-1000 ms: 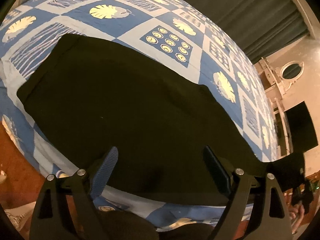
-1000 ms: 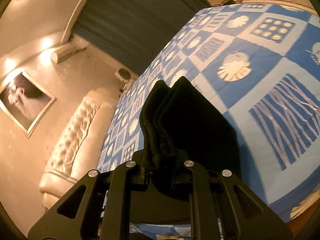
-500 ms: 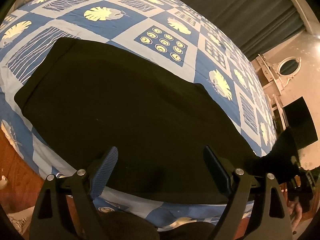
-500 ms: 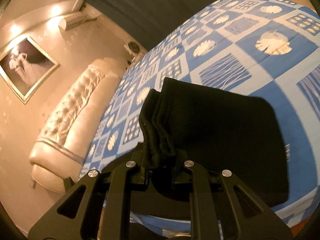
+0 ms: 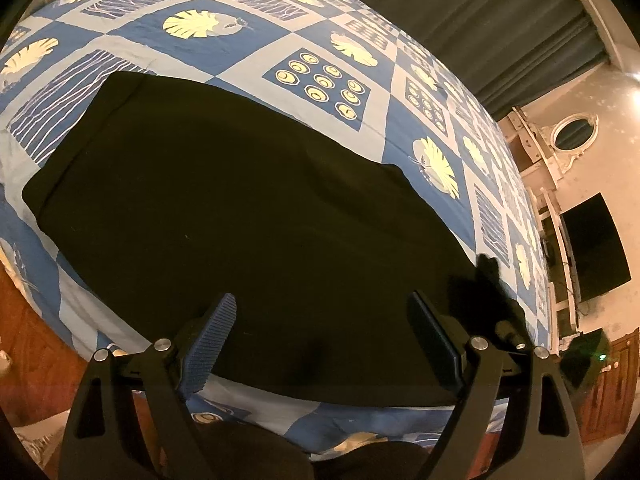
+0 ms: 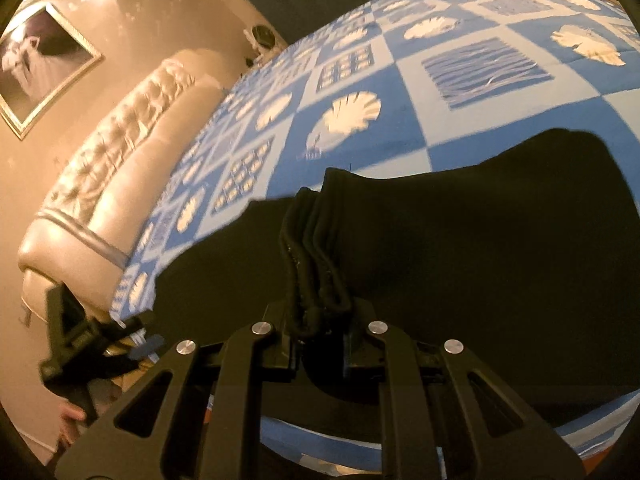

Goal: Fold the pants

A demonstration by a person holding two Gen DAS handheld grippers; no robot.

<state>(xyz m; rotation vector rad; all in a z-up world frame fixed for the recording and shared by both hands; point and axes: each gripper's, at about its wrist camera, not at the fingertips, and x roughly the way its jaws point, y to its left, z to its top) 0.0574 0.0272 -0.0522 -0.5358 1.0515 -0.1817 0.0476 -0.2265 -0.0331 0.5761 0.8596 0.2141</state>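
Note:
Black pants (image 5: 248,216) lie flat across a blue patterned bedspread (image 5: 320,80). My left gripper (image 5: 320,328) hovers open over their near edge, with nothing between its blue-padded fingers (image 5: 212,332). In the right wrist view my right gripper (image 6: 318,328) is shut on a bunched, layered end of the pants (image 6: 316,248), lifted and carried over the flat part (image 6: 480,240). That raised end shows at the right in the left wrist view as a dark lump (image 5: 488,284). The left gripper (image 6: 92,344) and a hand (image 6: 72,412) appear at lower left.
A tufted cream headboard (image 6: 120,152) runs along the bed's left side, with a framed picture (image 6: 36,60) above. Dark curtains (image 5: 480,20), a wall screen (image 5: 592,240) and a wooden floor (image 5: 24,344) surround the bed.
My right gripper has carried the gripped pants end across and lower over the flat pants, coming closer to the left gripper. The left gripper has stayed put and open.

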